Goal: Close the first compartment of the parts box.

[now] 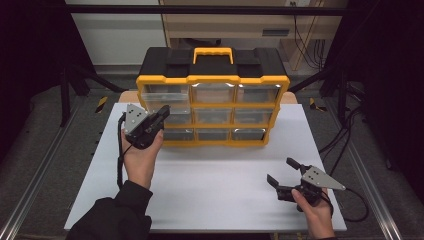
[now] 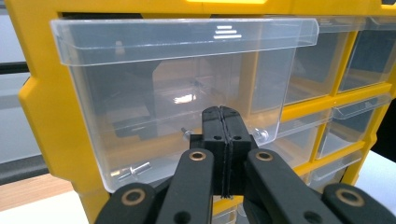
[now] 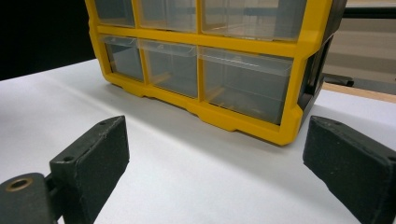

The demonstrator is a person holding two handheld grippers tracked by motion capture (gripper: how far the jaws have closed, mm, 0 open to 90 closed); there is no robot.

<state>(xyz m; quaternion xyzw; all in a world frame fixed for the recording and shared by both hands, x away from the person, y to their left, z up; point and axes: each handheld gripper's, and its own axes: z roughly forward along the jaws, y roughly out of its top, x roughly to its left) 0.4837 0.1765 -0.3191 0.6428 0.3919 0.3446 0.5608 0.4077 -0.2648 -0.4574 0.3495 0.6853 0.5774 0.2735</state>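
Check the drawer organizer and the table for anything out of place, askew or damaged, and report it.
Nothing stands out. The yellow drawer organizer sits upright and square on the white table, its clear drawers look intact, and nothing is spilled. A few small screws lie inside the drawer at the closed left gripper.

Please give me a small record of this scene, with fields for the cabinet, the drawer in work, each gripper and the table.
cabinet: yellow drawer organizer, black top, three rows of clear drawers
drawer in work: left column clear drawer, small screws inside
left gripper: jaws shut, tips at the drawer front
right gripper: jaws open, holding nothing, low over the table
table: white tabletop
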